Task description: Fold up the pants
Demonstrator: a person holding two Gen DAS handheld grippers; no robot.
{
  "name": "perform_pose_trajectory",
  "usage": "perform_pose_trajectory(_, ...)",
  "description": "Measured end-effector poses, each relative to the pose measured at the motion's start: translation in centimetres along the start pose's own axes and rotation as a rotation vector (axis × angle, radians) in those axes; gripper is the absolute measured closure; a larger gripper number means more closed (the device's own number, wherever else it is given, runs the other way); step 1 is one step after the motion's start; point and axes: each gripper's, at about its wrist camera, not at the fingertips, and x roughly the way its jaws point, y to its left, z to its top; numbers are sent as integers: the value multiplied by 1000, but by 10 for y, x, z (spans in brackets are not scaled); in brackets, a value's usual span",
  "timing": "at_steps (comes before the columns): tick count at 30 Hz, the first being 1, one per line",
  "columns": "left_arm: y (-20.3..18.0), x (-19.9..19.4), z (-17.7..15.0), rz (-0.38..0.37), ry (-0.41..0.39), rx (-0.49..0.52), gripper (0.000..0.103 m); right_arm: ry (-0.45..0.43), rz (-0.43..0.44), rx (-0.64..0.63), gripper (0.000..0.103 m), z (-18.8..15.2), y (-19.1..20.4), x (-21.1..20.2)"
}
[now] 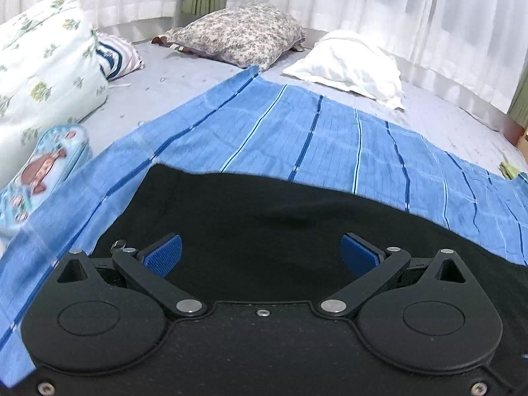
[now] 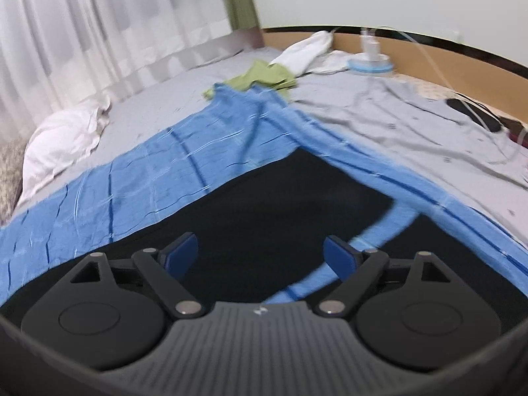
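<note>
White curtains (image 1: 412, 10) hang behind the grey-sheeted bed (image 1: 184, 76).

Black pants (image 2: 280, 204) lie mid-frame on a blue striped cloth (image 2: 148, 178); right gripper (image 2: 260, 255) jaws apart above them.

The black pants (image 1: 264, 217) run under the gripper body, and the right wrist view's far bedside clutter is blurred.

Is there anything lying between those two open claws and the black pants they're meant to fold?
Nothing visible is in the way. The left gripper and the right gripper both hover with jaws open directly over the black pants, which lie on the blue striped cloth. The pillows and the green cloth sit well off to the sides.
</note>
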Motion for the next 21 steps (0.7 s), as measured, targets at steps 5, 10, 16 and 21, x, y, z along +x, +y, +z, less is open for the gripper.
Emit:
perform_pose_trajectory(5, -17, 27, 16, 49, 6, 56, 0, 11, -8, -72, 10, -1, 40, 23)
perform_pose_trajectory(10, -27, 53, 26, 55, 20, 85, 0, 26, -21, -97, 10, -1, 59, 43)
perform_pose_trajectory(16, -31, 97, 44, 74, 89, 43, 0, 32, -76, -85, 7, 7, 75, 76)
perform_pose_trajectory(21, -28, 138, 48, 110, 143, -18, 0, 31, -135, -95, 7, 13, 85, 108)
